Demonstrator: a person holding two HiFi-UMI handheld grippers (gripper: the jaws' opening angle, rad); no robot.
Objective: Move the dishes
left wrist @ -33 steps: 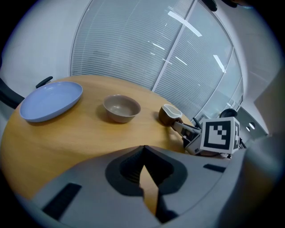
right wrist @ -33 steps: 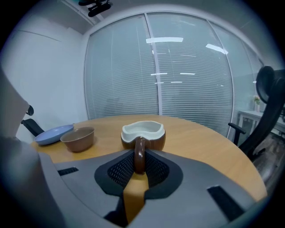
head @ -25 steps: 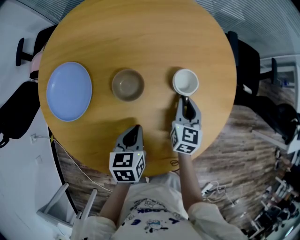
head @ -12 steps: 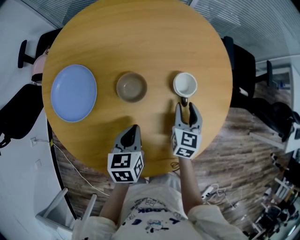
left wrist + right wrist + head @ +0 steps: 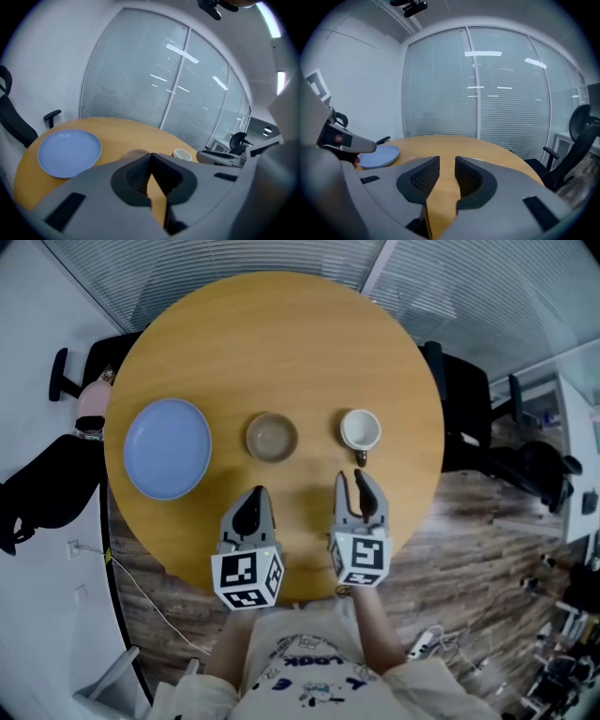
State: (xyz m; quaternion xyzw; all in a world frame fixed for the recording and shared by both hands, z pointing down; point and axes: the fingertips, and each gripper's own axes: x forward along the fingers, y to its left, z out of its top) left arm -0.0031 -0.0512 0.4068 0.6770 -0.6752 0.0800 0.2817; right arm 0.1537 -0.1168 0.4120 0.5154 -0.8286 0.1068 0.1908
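cup (image 5: 360, 430) just beyond right tongs (image 5: 353, 477), jaws closing, empty

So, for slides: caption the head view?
Plate, bowl, cup on table; left gripper shut; right gripper empty, jaws apart, just narrowed.

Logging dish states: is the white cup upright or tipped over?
Upright. In the head view the cup shows its round open mouth facing straight up as it stands on the table.

white tee (image 5: 298, 669) w/ blue print, grey left gripper (image 5: 256, 491), grey right gripper (image 5: 354, 477)
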